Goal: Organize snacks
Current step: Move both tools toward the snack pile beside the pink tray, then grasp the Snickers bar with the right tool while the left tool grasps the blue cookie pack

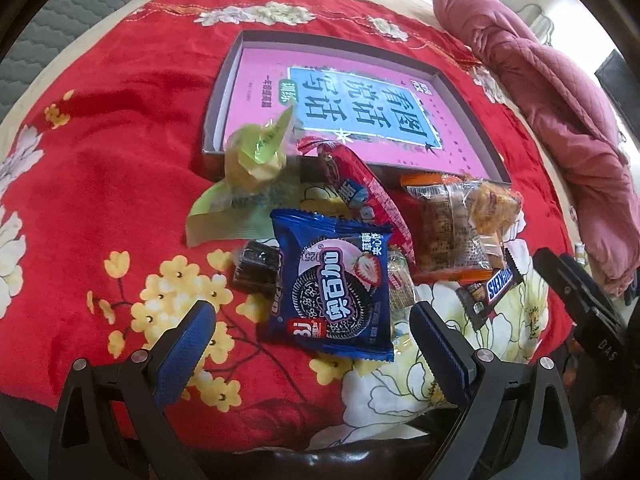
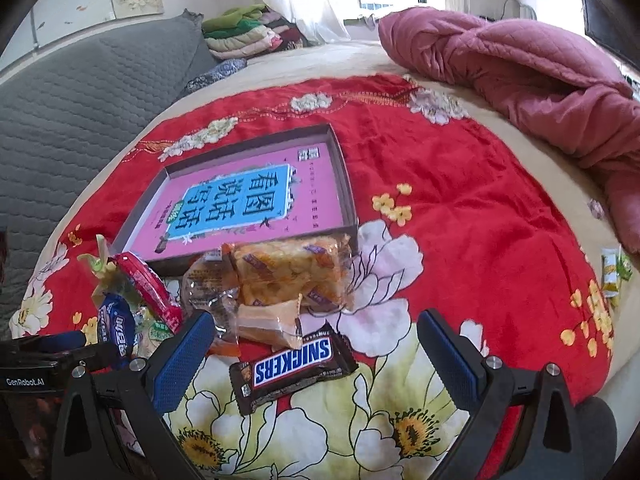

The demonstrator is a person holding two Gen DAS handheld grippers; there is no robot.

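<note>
A heap of snacks lies on a red flowered cloth (image 1: 120, 160) in front of a shallow grey box (image 1: 224, 92) lined with a pink book cover. My left gripper (image 1: 312, 320) is open just above a blue Oreo pack (image 1: 332, 288); its fingers stand on either side of the pack without touching it. Behind the pack lie a green wrapped sweet (image 1: 256, 152), a red packet (image 1: 360, 188), a clear-and-orange pastry pack (image 1: 448, 228) and a Snickers bar (image 1: 496, 288). My right gripper (image 2: 316, 340) is open over the Snickers bar (image 2: 292, 364), with an orange cracker pack (image 2: 288, 272) beyond it.
A crumpled pink quilt (image 2: 520, 68) lies at the back right of the bed. A grey quilted cushion (image 2: 80, 92) rises at the left, with folded clothes (image 2: 248, 32) behind it. A small yellow-green packet (image 2: 612, 272) lies alone at the cloth's right edge.
</note>
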